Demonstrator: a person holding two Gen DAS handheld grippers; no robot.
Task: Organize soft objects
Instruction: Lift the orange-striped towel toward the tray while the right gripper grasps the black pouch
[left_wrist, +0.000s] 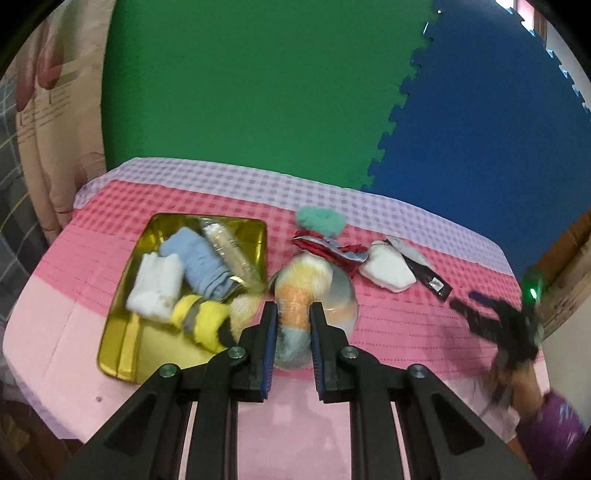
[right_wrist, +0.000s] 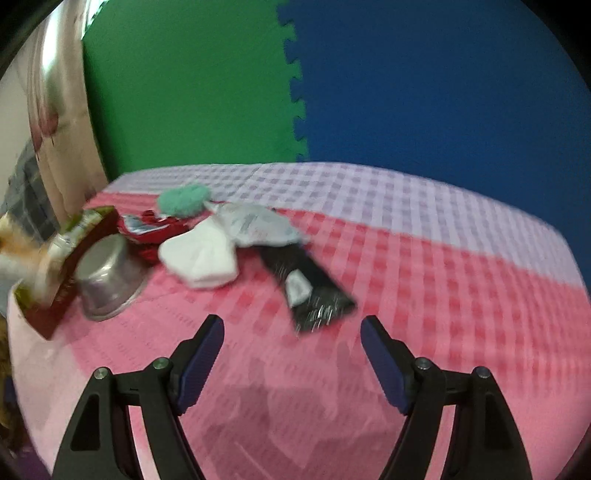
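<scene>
Gold tray (left_wrist: 110, 354) w/ rolled socks (left_wrist: 201, 264)

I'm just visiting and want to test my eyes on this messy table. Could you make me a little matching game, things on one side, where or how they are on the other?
Things:
1. pastel plush toy
2. blue folded cloth
3. black packet
4. right gripper

Places or states:
A. lying in the gold tray
B. open, nothing between its jaws
C. clamped in the left gripper
D. flat on the pink checked tablecloth, partly under a silver packet

Pairs: 1-C, 2-A, 3-D, 4-B
</scene>
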